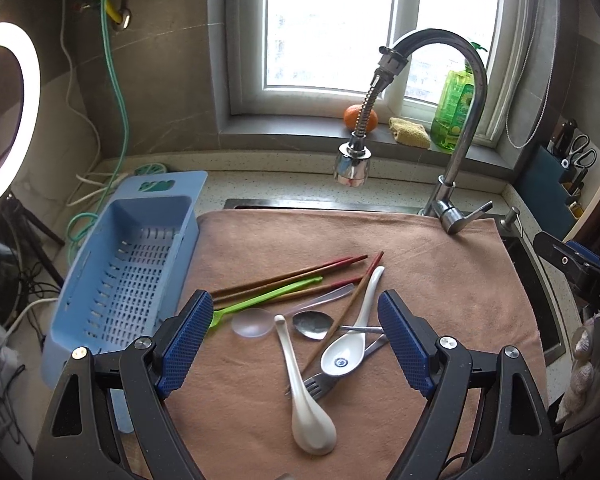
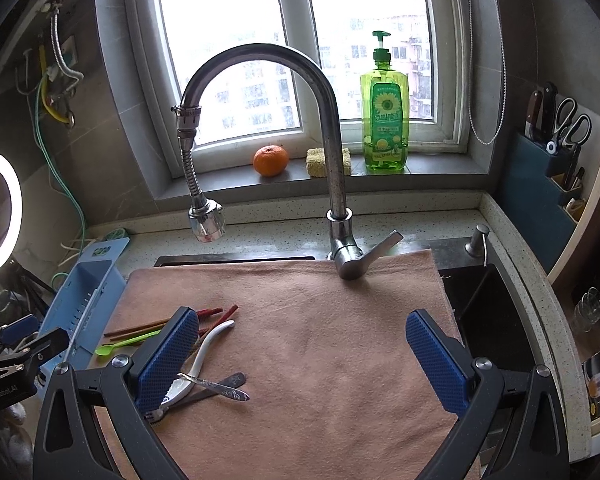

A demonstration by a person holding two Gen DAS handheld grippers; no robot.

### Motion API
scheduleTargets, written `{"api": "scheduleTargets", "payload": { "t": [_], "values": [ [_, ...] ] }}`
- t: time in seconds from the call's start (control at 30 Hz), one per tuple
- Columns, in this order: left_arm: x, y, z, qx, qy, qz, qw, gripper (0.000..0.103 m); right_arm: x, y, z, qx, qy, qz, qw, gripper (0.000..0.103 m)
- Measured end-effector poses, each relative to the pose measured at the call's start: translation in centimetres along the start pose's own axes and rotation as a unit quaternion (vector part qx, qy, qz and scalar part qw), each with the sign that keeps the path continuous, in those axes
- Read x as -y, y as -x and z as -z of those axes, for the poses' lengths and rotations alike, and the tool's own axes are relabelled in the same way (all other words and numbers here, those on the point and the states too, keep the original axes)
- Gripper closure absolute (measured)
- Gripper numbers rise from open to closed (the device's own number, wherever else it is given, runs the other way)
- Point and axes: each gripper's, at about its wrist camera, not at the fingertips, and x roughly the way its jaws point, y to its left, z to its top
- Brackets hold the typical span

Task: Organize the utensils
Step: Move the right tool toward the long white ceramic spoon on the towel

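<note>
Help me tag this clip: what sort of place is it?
Most likely a home kitchen: a faucet over a sink, dish soap on the windowsill, knives and scissors in a rack.

Your left wrist view looks down close over the peach-brown cloth mat, facing the window; your right wrist view sits further right, sharing the mat and curved chrome faucet
</note>
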Motion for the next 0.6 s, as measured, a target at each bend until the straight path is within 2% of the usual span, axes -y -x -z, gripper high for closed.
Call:
{"api": "scheduleTargets", "payload": {
  "t": [0.1, 0.13, 0.3, 0.47, 0.6],
  "values": [
    [-1.6, -0.1, 0.8, -0.005, 0.011, -0.016, 0.9998, 0.018, -0.6, -0.5, 0.2, -0.005, 0.012, -0.025, 1.000, 0.001],
    [-1.9, 0.1, 1.1, -0.022, 0.014, -0.020, 0.9995, 0.018, -0.9, -0.6, 0.3, -0.003, 0.015, -0.035, 0.999, 0.001],
    [-3.0, 0.1, 2.9, -0.030, 0.024, -0.018, 0.9991, 0.018, -2.6, -1.6, 0.6, -0.016, 0.014, -0.108, 0.994, 0.000],
    [-3.2, -0.1, 4.9, -0.044, 0.029, -0.005, 0.9986, 0.018, -5.6, -3.7, 1.0, -0.070, 0.042, -0.168, 0.982, 0.000],
    [-3.6, -0.5, 6.7, -0.059, 0.042, 0.011, 0.9973, 0.018, -7.6, -6.1, 1.7, -0.139, 0.043, -0.226, 0.963, 0.000]
  ]
}}
